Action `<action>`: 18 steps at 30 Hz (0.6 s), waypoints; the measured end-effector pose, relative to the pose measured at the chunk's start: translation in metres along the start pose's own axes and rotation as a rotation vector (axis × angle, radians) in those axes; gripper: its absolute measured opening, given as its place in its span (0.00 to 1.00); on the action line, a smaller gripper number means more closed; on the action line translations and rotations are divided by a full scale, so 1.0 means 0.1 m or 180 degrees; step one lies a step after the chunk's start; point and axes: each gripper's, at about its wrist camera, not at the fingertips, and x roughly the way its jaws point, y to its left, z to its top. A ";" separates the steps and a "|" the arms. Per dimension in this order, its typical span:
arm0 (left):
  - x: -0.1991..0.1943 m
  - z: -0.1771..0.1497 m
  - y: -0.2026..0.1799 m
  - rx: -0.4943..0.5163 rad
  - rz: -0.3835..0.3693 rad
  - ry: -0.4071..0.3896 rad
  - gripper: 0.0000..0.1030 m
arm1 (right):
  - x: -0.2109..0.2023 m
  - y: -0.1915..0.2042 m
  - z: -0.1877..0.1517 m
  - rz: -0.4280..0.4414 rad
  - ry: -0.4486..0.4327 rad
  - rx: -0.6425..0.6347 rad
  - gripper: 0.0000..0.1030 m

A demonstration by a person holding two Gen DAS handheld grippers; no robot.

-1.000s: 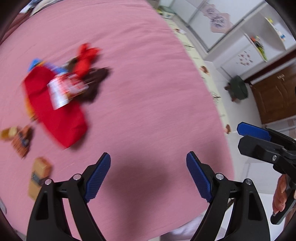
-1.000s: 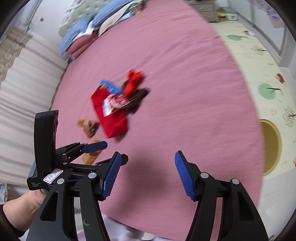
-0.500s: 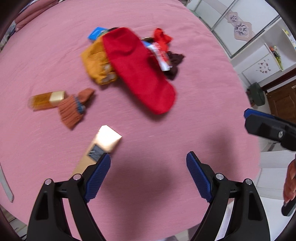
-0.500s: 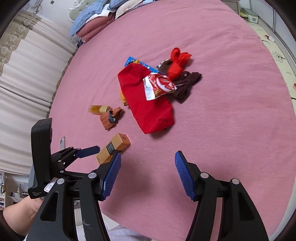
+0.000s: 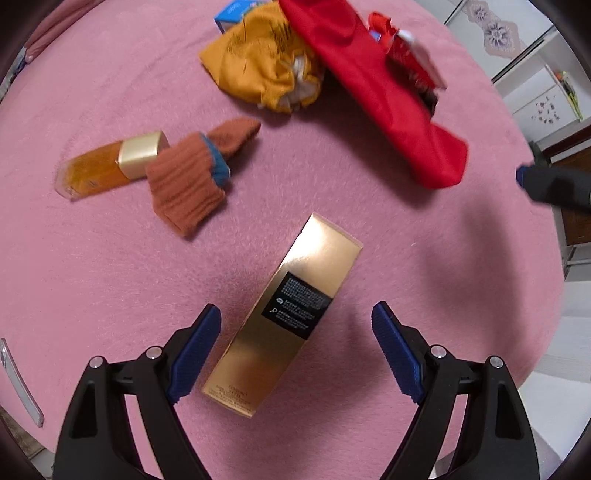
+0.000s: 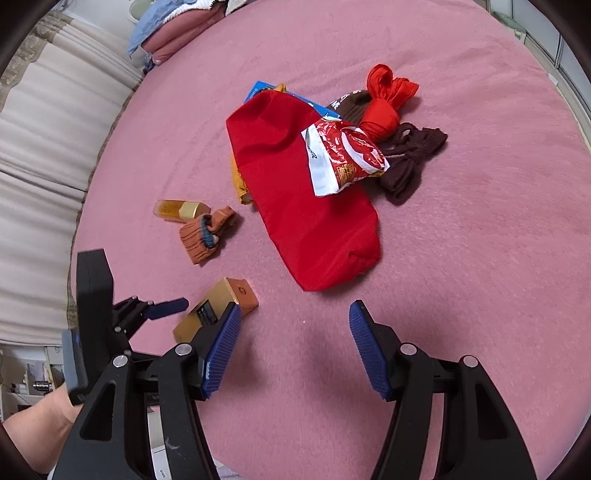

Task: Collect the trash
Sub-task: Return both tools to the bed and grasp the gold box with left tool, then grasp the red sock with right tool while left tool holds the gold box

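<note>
A gold carton (image 5: 284, 310) with a black label lies on the pink bed, its near end between the open fingers of my left gripper (image 5: 295, 350); it also shows in the right wrist view (image 6: 218, 310). A red-and-white snack wrapper (image 6: 343, 155) lies on a red cloth (image 6: 299, 206). An amber bottle with a gold cap (image 5: 110, 166) lies to the left. My right gripper (image 6: 295, 350) is open and empty above bare bedspread, short of the red cloth. The left gripper (image 6: 162, 310) shows at the lower left of the right wrist view.
A rust-brown sock (image 5: 192, 177), orange cloth (image 5: 266, 70), a blue packet (image 5: 236, 11), a red knotted cloth (image 6: 388, 96) and dark brown socks (image 6: 410, 158) lie around the red cloth. Pillows (image 6: 177, 26) lie at the bed's far end. A curtain (image 6: 48, 129) hangs at left.
My left gripper has swung left and moved down over the gold carton, which now lies between its fingers. My right gripper has come closer to the pile.
</note>
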 end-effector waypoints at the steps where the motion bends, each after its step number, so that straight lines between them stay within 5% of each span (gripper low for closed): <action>1: 0.07 0.00 0.02 -0.0022 -0.0057 0.0052 0.75 | 0.03 0.00 0.03 -0.0004 0.0015 0.0004 0.58; 5: 0.25 0.01 0.12 -0.0205 -0.0114 0.0146 0.49 | 0.17 -0.04 0.15 -0.0040 0.0072 0.0051 0.64; 18: 0.23 0.37 0.42 -0.1043 -0.0712 -0.0010 0.41 | 0.56 -0.22 0.49 -0.0167 0.0262 0.0162 0.75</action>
